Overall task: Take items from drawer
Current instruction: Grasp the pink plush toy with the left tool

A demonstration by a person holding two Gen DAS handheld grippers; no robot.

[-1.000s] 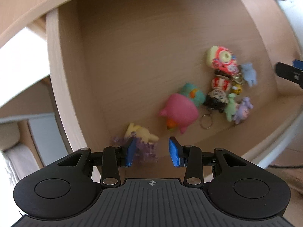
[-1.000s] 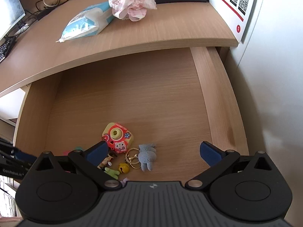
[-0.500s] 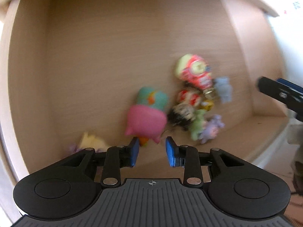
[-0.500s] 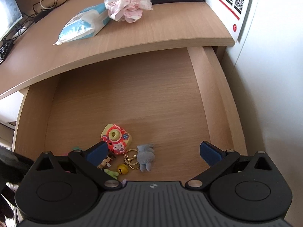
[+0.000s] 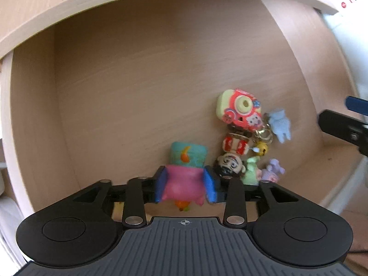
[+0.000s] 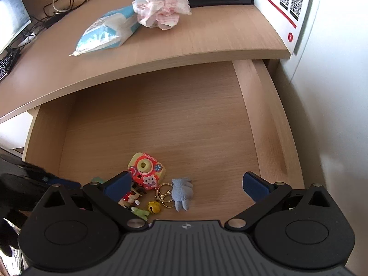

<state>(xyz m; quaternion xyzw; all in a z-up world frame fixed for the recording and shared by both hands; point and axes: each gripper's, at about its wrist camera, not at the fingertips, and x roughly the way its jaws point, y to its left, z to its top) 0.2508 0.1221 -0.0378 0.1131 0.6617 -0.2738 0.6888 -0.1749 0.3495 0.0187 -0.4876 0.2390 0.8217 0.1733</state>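
The left hand-held gripper (image 5: pixel 184 187) is set over the pink toy (image 5: pixel 182 184) at the near edge of the drawer (image 5: pixel 34 115); its jaws have just been opening and now straddle the toy, whether with pressure cannot be told. If closure is made off-centre, the soft rounded body could be squeezed out sideways, or the teal toy (image 5: pixel 187 155) touching it could be dragged along. The right hand-held gripper (image 6: pixel 186 185) is held wide and empty above the keychain cluster (image 6: pixel 147 184), so a snag on those rings is possible.

Open right tongs (image 6: pixel 187 185) above drawer (image 6: pixel 264 105) toys (image 6: pixel 146 169).
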